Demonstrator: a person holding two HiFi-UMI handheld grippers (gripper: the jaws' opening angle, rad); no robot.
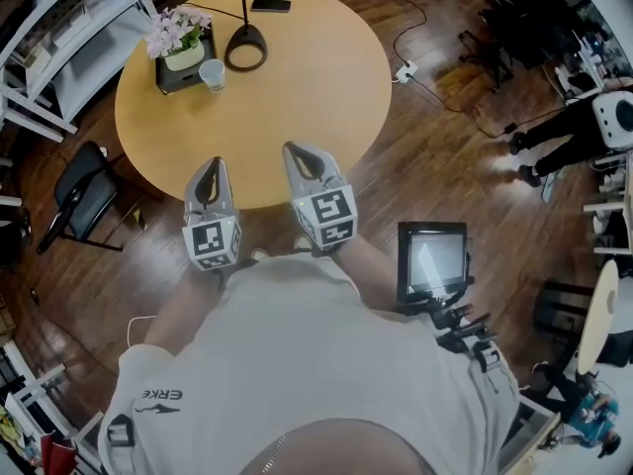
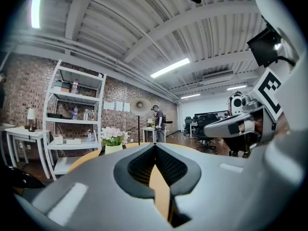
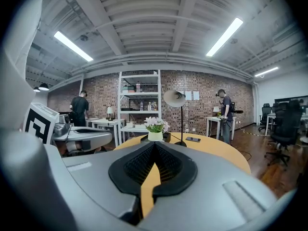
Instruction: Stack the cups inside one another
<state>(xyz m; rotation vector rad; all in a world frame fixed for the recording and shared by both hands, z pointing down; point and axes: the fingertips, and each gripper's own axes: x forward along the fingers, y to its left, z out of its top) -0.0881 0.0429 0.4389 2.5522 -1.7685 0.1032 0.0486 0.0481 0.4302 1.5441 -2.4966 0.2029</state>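
Wood-top round table [image 1: 307, 97] lies ahead of both grippers. Left gripper [image 1: 214, 163] and right gripper [image 1: 294, 150] sit side by side over its near edge, jaws fully together with nothing between them. Pale cup [image 1: 212, 74] stands well ahead of the left gripper, between flower pot [image 1: 184, 57] and lamp base [image 1: 245, 49]. Phone [image 1: 270, 6] is farther out.

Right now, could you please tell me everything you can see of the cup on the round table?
The cup is small and pale, whitish. Its material is too small to judge. It stands upright with its mouth up on the far left part of the round wooden table, right beside the dark tray that holds the flowers and close to the black lamp base. Whether it touches the tray, or is several cups nested together, cannot be told.
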